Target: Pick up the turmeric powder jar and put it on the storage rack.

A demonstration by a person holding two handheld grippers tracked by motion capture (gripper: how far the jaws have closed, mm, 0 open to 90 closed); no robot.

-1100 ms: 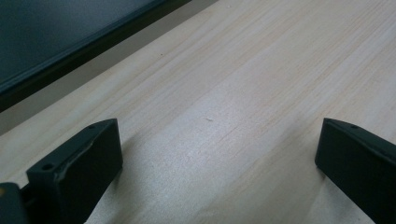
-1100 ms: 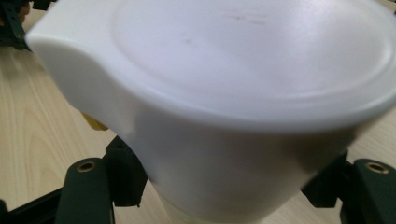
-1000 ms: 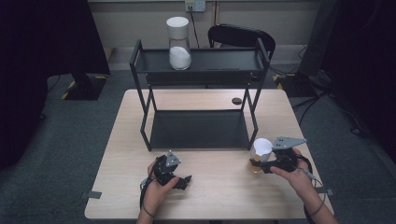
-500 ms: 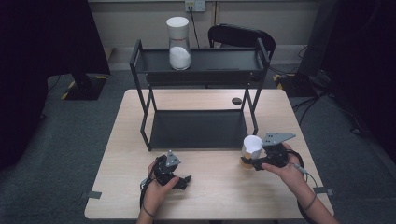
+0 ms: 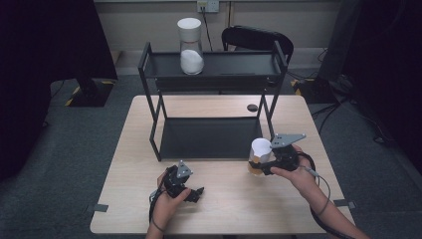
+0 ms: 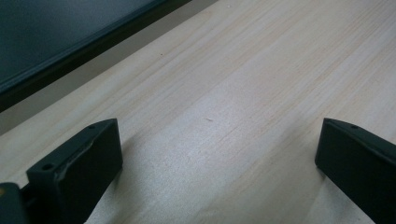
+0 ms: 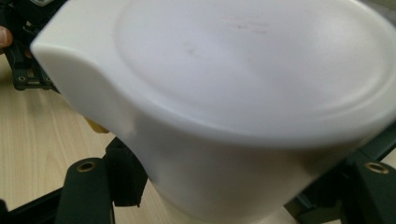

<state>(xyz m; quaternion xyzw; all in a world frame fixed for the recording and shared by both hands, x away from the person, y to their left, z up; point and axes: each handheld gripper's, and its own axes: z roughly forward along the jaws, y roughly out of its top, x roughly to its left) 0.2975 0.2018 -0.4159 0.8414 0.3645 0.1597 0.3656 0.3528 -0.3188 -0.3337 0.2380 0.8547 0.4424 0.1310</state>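
The right gripper's (image 5: 266,164) fingers clamp a white-lidded jar (image 5: 259,157) of yellowish contents, held above the worktop's (image 5: 224,209) right side in front of the black rack (image 5: 209,74), while the left gripper's (image 5: 191,191) fingers stand wide apart, empty, over bare wood.

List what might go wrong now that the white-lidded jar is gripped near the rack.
1. The right tongs clamp the jar close under its white lid; the heavier body could swing or slip.
2. The black rack stands just behind the jar, so a careless lift may knock its post.
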